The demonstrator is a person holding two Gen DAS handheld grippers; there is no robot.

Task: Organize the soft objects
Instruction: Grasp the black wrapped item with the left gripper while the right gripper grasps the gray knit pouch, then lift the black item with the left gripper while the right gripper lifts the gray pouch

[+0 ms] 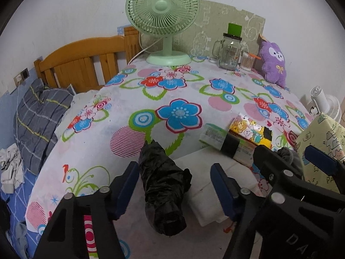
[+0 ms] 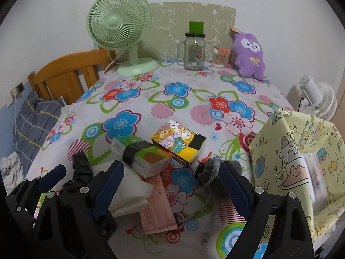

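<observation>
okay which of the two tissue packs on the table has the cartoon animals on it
The yellow tissue pack, the one farther from the grippers. The white-and-green pack lying in front of it has only a plain label and a dark band.

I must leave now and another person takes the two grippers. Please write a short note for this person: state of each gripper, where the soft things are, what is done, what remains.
Left gripper: open, jaws around the black bundle, pads not pressing it.
Right gripper: open, holding nothing, above the pink packet, with the grey drawstring pouch by its right finger.
White folded cloth lies beside the black bundle; two tissue packs lie behind.
The yellow fabric box stands at the right.
Done: nothing visibly sorted yet.
Left: grip and place the loose items.
</observation>
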